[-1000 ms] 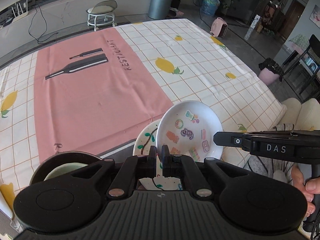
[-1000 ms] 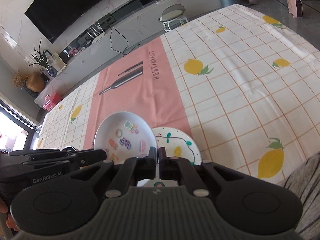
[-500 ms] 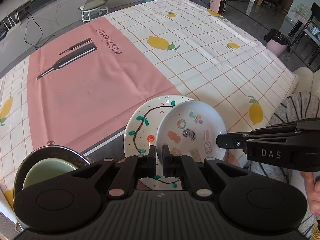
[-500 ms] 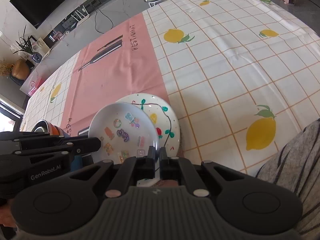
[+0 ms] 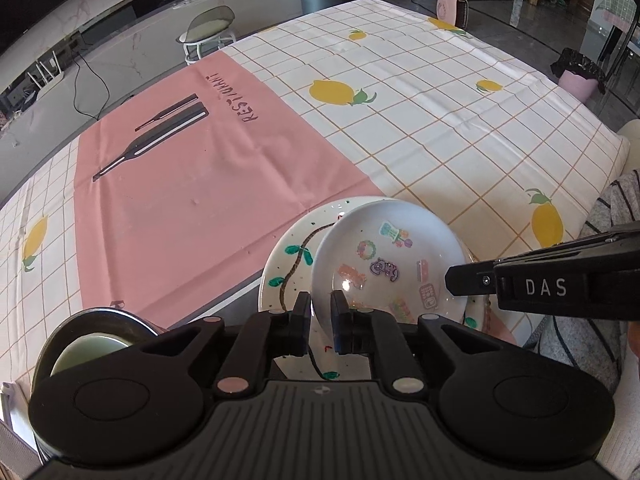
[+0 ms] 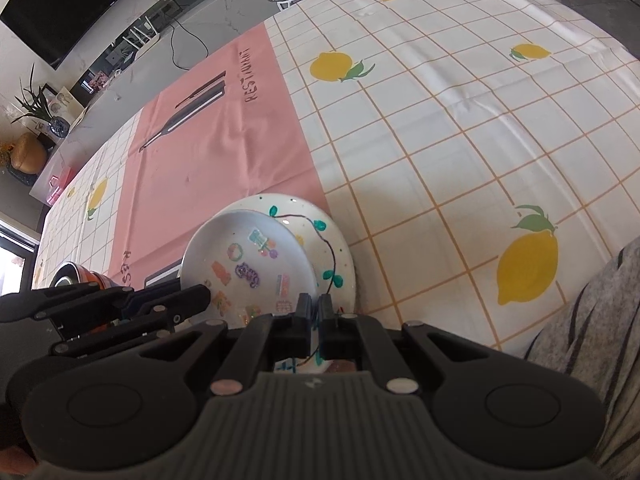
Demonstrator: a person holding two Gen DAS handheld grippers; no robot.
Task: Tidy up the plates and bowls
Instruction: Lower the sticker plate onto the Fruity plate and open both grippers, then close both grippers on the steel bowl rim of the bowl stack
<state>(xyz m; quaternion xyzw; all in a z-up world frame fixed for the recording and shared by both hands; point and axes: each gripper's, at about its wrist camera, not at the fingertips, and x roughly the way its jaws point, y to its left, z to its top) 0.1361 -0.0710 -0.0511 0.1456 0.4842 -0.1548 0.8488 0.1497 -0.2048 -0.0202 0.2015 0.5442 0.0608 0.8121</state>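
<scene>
Nearest the person, the left gripper (image 5: 321, 312) has its jaws just parted: they have been opening, and the near rim of the sticker bowl (image 5: 386, 264) sits between them with a little slack, so the bowl looks released rather than gripped. Beside it, the right gripper (image 6: 314, 314) is clenched on the near rim of the vine plate (image 6: 332, 248), with the thin painted edge pinched between its pads.

The sticker bowl now rests on the vine plate, covering its near left part as the right wrist view shows it, with the plate's far edge showing beyond the bowl. Plate and bowl lie at the near edge of the tablecloth (image 5: 440, 120), where the pink panel meets the checked part. So one stacking step seems done, or almost: the bowl is down and needs only to be let go fully, and it looks off centre on the plate.

To the left of the plate stands a dark bowl (image 5: 100, 332) with a pale green dish (image 5: 86, 354) inside it, apart from the plate. By my reading, this pair is what remains to be gathered. Beyond the plate, the cloth carries no other dishes.
</scene>
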